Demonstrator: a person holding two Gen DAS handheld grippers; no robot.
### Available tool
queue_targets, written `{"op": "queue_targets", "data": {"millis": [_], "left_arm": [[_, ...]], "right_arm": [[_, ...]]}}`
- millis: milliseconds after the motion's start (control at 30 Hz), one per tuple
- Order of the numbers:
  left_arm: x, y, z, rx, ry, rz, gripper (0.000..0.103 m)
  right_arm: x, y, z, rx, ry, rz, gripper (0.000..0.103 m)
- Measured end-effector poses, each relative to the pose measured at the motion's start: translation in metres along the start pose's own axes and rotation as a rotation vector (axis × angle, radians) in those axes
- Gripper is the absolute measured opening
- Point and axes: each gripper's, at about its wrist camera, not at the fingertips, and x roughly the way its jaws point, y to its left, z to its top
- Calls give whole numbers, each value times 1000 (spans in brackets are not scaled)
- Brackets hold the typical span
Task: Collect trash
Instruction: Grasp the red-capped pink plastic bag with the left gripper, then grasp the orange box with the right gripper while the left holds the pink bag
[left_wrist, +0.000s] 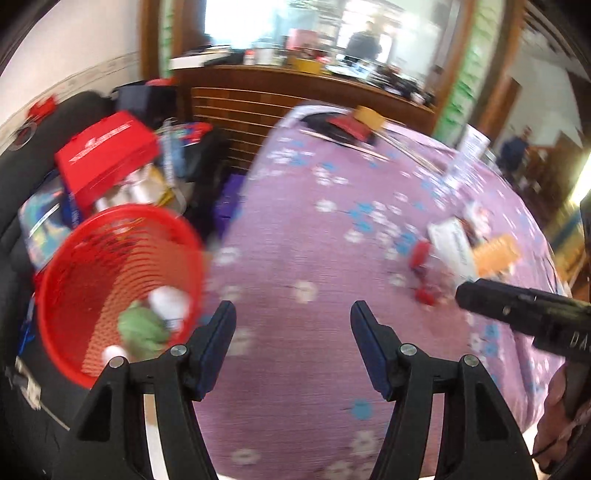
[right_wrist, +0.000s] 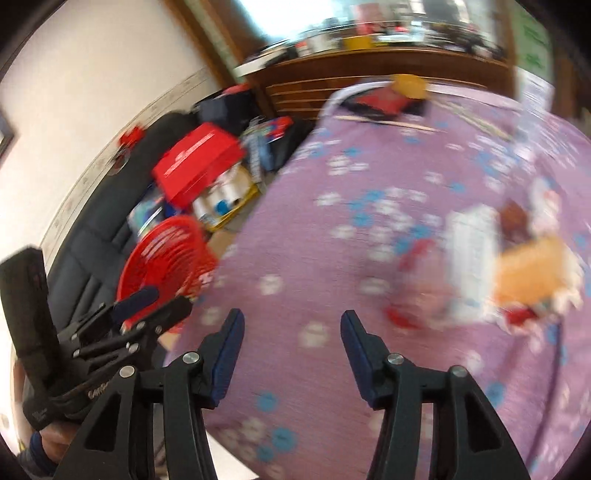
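A red mesh basket (left_wrist: 110, 266) stands left of the table and holds green and white crumpled trash (left_wrist: 147, 325); it also shows in the right wrist view (right_wrist: 166, 258). Red scraps (left_wrist: 421, 273) and white and orange packets (left_wrist: 476, 247) lie on the purple flowered tablecloth (left_wrist: 314, 258); the right wrist view shows them blurred (right_wrist: 480, 266). My left gripper (left_wrist: 293, 314) is open and empty over the table's near edge, beside the basket. My right gripper (right_wrist: 291, 321) is open and empty over the cloth. The left gripper also appears at the left in the right wrist view (right_wrist: 147, 306).
A black sofa (left_wrist: 22, 295) left of the table carries a red box (left_wrist: 107, 155) and several packages. A wooden cabinet (left_wrist: 295, 96) stands behind the table. A red and black item and sticks (left_wrist: 347, 129) lie at the table's far end.
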Motion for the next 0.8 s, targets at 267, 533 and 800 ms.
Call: {"op": "queue_targets", "data": {"millis": [267, 533, 800], "left_arm": [[49, -76, 16, 66, 129, -166, 63], [115, -122, 39, 37, 242, -233, 57], [137, -135, 37, 41, 254, -254, 38]], "right_arm": [[-48, -76, -24, 160, -43, -70, 59], [-87, -120, -44, 213, -83, -129, 59], [-105, -134, -46, 195, -94, -133, 59]]}}
